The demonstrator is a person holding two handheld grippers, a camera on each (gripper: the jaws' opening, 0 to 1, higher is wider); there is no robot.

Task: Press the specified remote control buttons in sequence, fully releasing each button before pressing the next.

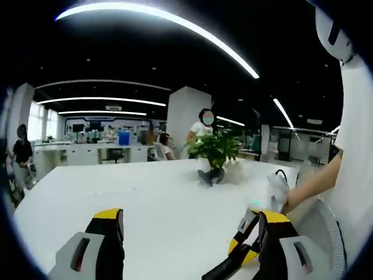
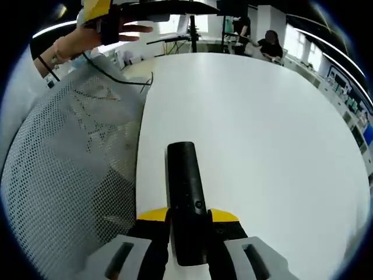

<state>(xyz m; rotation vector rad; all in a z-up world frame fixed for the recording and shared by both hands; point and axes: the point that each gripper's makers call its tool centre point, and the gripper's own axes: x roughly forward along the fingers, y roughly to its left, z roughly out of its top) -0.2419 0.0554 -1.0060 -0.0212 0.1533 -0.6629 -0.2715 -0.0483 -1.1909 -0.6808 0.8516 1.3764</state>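
Right gripper view, bottom centre: right gripper [image 2: 187, 233] pinches the black remote [image 2: 185, 201]; left gripper [image 1: 186, 245], jaws spread, must next come press a button

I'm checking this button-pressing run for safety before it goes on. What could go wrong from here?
1. The remote control is clamped by the right gripper with most of its length sticking out past the jaws; pressing near the far end could tilt or slip it.
2. It is held near the white table's edge, beside a mesh chair back, so a drop might fall off the table.
3. The left gripper is open, pointing toward the potted plant.
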